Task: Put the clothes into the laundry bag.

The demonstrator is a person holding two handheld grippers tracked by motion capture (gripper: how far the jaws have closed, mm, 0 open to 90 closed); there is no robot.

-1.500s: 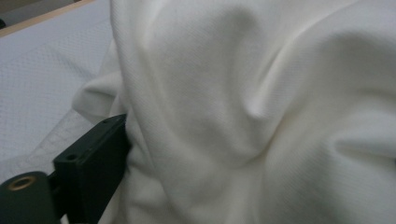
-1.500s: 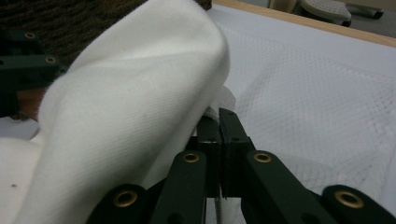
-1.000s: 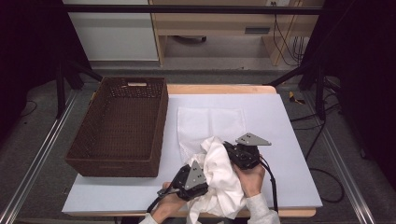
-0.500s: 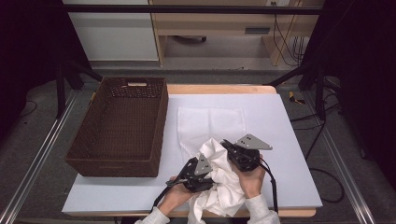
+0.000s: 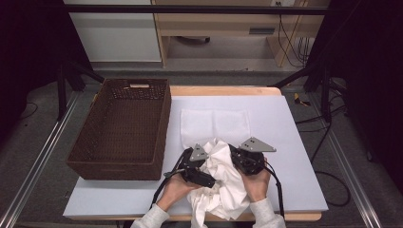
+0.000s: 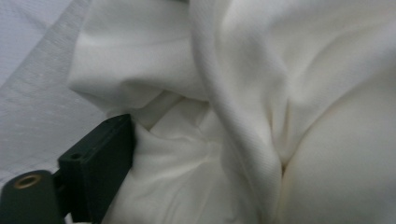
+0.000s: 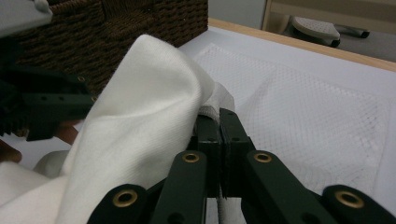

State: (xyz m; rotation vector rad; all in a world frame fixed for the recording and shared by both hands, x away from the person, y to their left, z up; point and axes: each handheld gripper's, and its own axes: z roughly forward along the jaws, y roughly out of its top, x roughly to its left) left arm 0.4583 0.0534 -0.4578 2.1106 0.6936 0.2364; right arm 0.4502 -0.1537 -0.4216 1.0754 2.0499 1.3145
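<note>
At lower center, the left gripper point(image 5: 209, 167) has just opened against the white cloth point(image 5: 223, 183), while the right gripper point(image 7: 219, 122) pinches its edge, likely for regripping.

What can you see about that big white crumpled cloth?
The white cloth is soft, finely woven fabric, bunched into thick folds at the table's near edge, partly lying over a flat folded white cloth. The right gripper has its fingers pinched shut on one edge. The left gripper has just been opening its fingers, pushed into the folds on the other side.
</note>
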